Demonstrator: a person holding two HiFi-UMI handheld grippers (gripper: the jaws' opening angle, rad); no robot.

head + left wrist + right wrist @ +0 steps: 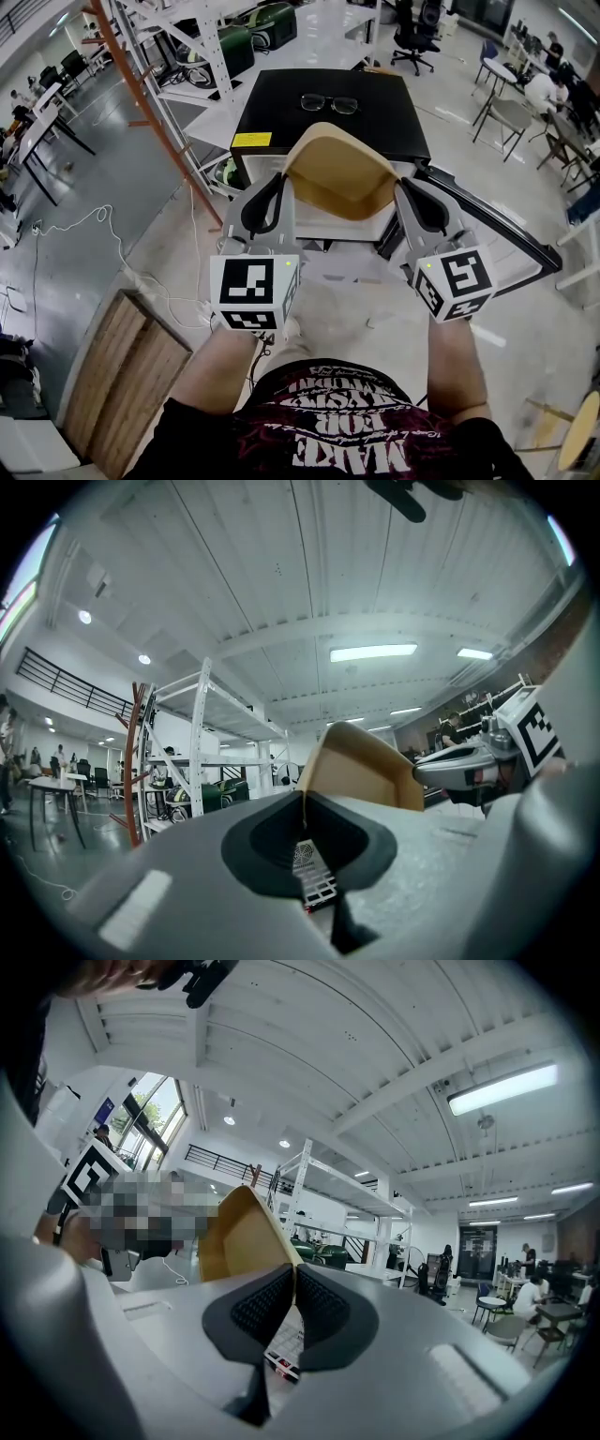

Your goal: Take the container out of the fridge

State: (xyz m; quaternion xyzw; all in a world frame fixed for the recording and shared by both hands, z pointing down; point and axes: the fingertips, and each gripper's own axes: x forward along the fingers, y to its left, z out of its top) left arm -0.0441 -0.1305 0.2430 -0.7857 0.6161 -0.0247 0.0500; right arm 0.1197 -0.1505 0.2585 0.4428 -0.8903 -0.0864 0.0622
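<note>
Tan and thin-walled, the container hangs between both tools just in front of the small black fridge, over its open white compartment. The left tool is clamped on the container's left rim and the right tool on its right rim, each pinching the wall edge-on. A two-sided hold likely keeps so flimsy a wall level and unbuckled. The open door swings out at the right, near the right tool, and could snag a withdrawal. A pair of glasses lies on the fridge top, and a white rack stands to the left.
</note>
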